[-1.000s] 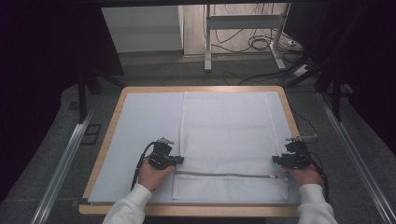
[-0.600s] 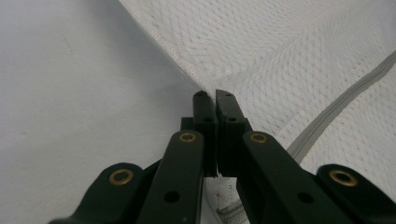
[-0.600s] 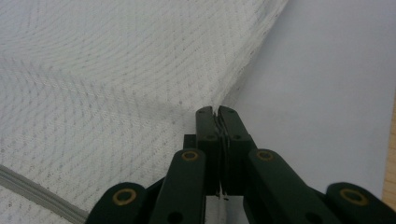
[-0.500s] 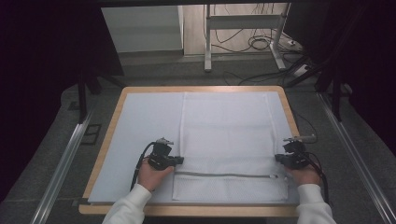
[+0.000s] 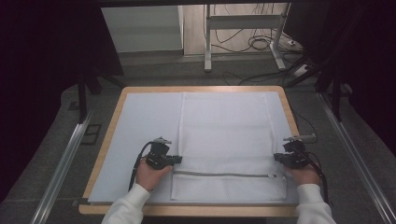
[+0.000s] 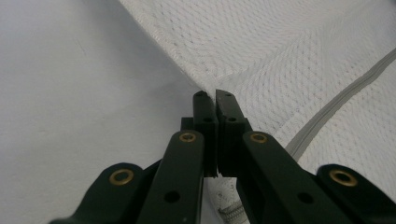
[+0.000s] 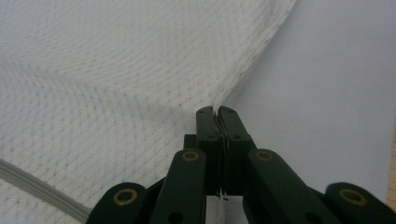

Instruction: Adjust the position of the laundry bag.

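A white mesh laundry bag (image 5: 224,135) lies flat on the white mat (image 5: 144,121), its grey zipper (image 5: 224,175) running across near the front. My left gripper (image 5: 179,160) is shut on the bag's left edge just above the zipper. In the left gripper view the jaws (image 6: 215,95) meet at the hem of the mesh (image 6: 289,56). At the opposite edge my right gripper (image 5: 276,157) is shut on the fabric. The right gripper view has the closed jaws (image 7: 216,111) pinching a thin fold of mesh (image 7: 116,70). A hand in a white sleeve holds each gripper.
The mat covers a wooden table (image 5: 201,88) with a raised rim. Metal rails (image 5: 65,158) run along both sides on the floor. Beyond the far edge stand a desk frame (image 5: 208,42) and loose cables (image 5: 261,44).
The right gripper looks slightly narrower at the bag's right edge than a second ago. Both hands and the bag keep their places.
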